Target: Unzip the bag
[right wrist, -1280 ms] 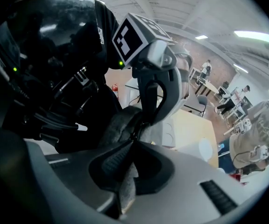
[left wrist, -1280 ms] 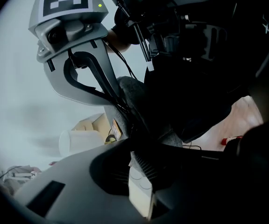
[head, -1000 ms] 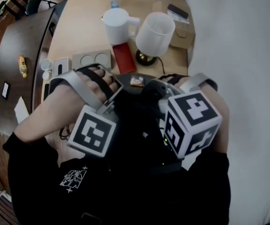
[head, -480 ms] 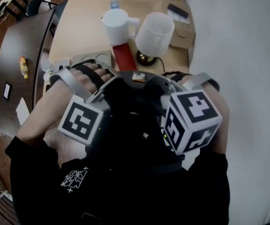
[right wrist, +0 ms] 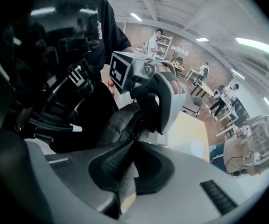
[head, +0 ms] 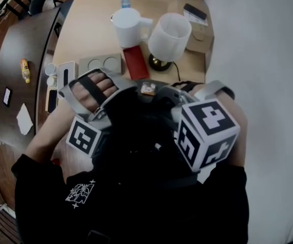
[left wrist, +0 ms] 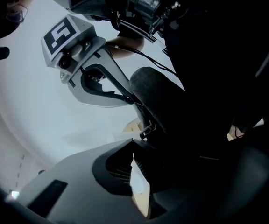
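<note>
Since a zip runs freely only when the cloth around it is held taut, the 2 tools share the work on the black bag [head: 136,136]. It sits at the near edge of the counter [head: 90,39], pressed against the person's body; whether it rests on the counter or on the lap is hidden.

The right hand-held gripper [right wrist: 132,143] has its jaws closed on the grey padded handle [right wrist: 118,125] at the bag's top, so it serves as the anchor. With that part pinned, a tug on the zip should move the slider and not drag the whole bag along.

The left hand-held gripper [left wrist: 133,144] comes in from the left, aimed at the small metal zip pull [left wrist: 146,130]. Its jaws have just been closing and now stand almost together right at that pull. They look to be nipping its lower end, though the dark cloth there makes the contact hard to confirm.

Both tools meet close together over the bag, which keeps the stretch of zip between them short and tight.

Farther off on the counter, a white mug [head: 127,27], a lamp [head: 169,38] with a white shade and a red case [head: 135,63] stand well apart from the bag, out of the way of any pull. No opened stretch of zip shows, so the task seems to be at its start.
</note>
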Demonstrator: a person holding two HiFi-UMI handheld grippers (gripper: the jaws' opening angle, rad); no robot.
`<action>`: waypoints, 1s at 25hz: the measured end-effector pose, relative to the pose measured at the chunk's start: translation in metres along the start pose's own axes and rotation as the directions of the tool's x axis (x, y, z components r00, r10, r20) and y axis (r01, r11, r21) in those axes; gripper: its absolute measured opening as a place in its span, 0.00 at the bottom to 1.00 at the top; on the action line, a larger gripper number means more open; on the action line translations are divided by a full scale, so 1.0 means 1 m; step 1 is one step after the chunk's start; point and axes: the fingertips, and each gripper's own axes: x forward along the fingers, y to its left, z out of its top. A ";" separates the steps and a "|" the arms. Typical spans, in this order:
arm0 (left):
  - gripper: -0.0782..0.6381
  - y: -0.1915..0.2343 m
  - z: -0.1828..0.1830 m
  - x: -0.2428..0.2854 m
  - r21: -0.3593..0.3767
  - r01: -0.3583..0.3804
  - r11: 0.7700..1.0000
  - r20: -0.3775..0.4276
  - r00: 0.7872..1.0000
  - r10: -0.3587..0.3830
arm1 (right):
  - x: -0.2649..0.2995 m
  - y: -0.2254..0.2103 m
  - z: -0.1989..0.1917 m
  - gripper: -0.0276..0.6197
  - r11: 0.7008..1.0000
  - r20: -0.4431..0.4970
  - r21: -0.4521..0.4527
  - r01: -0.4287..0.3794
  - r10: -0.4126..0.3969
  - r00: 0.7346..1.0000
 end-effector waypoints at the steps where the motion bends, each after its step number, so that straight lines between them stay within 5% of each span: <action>1: 0.12 0.000 0.002 -0.002 0.001 0.004 1.000 0.015 1.000 -0.004 | 0.000 0.000 -0.001 0.08 1.000 0.004 0.008 -0.003 0.003 1.000; 9: 0.14 -0.004 -0.002 -0.009 0.069 0.087 0.994 0.083 0.992 -0.093 | -0.001 -0.003 -0.003 0.08 1.000 -0.001 0.026 0.009 -0.009 1.000; 12: 0.26 0.004 -0.004 -0.006 -0.040 0.159 0.987 0.115 0.982 -0.153 | -0.001 -0.004 -0.004 0.08 0.999 0.002 0.044 0.009 -0.009 1.000; 15: 0.26 0.006 -0.006 -0.008 -0.096 0.194 0.976 0.138 0.974 -0.180 | -0.001 -0.004 -0.004 0.08 0.999 0.016 0.046 0.004 -0.005 1.000; 20: 0.26 0.005 -0.019 -0.002 0.143 0.145 0.979 0.037 0.988 -0.152 | -0.001 -0.004 -0.005 0.08 0.999 0.019 0.043 0.004 -0.005 1.000; 25: 0.27 0.004 -0.006 0.009 0.327 0.054 0.944 0.098 0.991 -0.091 | 0.000 -0.005 -0.005 0.08 0.999 0.032 0.048 -0.012 0.010 0.999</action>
